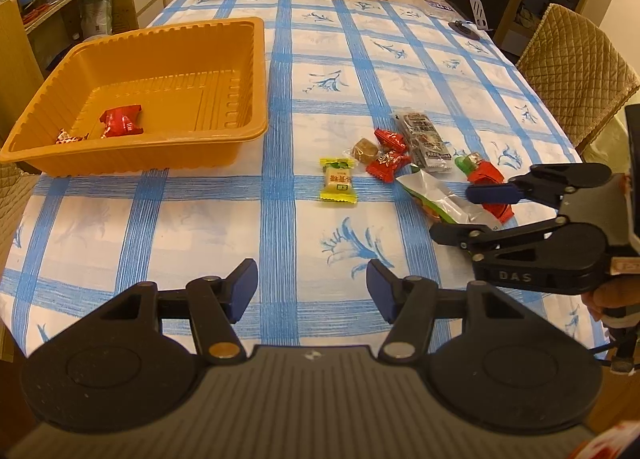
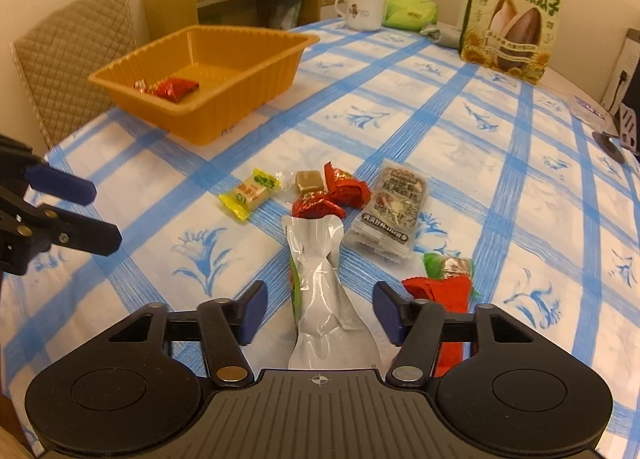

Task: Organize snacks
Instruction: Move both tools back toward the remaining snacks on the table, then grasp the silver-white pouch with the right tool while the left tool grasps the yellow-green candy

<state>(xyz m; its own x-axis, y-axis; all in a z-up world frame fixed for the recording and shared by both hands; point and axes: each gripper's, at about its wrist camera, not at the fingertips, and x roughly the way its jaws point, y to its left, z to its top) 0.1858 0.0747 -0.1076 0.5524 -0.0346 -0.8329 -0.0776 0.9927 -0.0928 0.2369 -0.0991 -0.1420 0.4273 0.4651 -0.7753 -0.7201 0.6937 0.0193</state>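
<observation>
Right wrist view: right tool (image 2: 318, 313) straddles the silver packet (image 2: 324, 299), pads apart, not gripping. Its long axis runs straight ahead. Left tool (image 1: 312, 285) hangs open, farther off.

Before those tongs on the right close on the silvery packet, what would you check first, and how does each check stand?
1. Silver packet lies between the right tongs: ok.
2. Pads touching it: not yet, jaws open.
3. Red wrapper clear of the right pad: cannot tell, very close.
4. Left tongs empty and out of the way: ok.
5. Orange tray has room: ok, only two red candies inside.
</observation>
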